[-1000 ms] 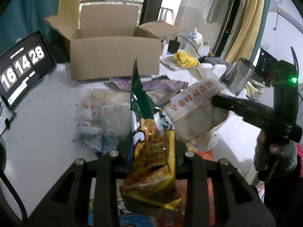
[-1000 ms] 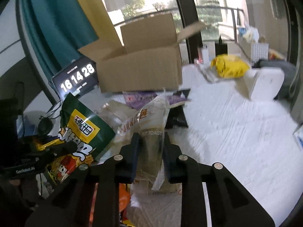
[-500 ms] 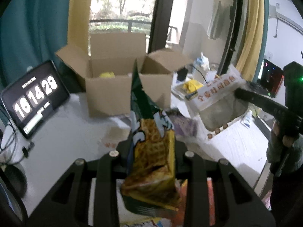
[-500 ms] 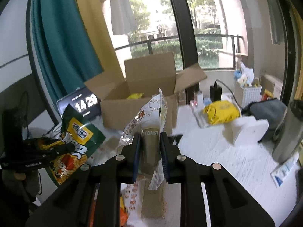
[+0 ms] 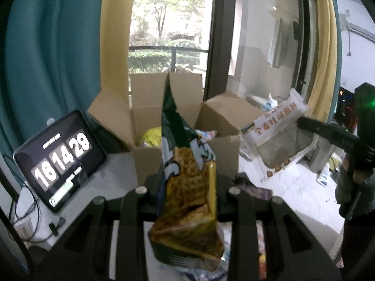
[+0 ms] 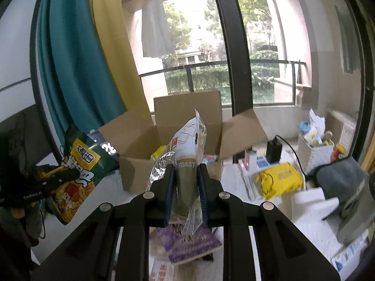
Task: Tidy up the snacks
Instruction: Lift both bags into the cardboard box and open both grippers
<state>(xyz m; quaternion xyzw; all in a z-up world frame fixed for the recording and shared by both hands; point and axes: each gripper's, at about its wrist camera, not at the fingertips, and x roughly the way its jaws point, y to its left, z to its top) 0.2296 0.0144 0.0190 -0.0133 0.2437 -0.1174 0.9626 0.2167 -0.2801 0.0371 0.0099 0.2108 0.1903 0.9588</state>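
Observation:
My left gripper [image 5: 186, 182] is shut on a green and yellow snack bag [image 5: 187, 187] and holds it upright in the air in front of the open cardboard box [image 5: 150, 161]. The same bag shows at the left of the right wrist view [image 6: 77, 175]. My right gripper [image 6: 186, 171] is shut on a clear toast bread bag [image 6: 187, 159], also lifted, facing the box [image 6: 138, 171]. That toast bag appears at the right of the left wrist view [image 5: 274, 135]. A yellow packet [image 5: 150, 135] lies inside the box.
A tablet clock [image 5: 58, 161] leans left of the box. A purple packet [image 6: 187, 241] lies on the white table below my right gripper. A yellow bag [image 6: 279, 180], a charger [image 6: 274, 149], a white basket [image 6: 314, 149] and grey cloth [image 6: 339, 180] crowd the right side.
Both grippers rose off the snack pile with their bags and moved closer to the box, so its inside now shows. The clock went from 16:14:28 to 16:14:29.

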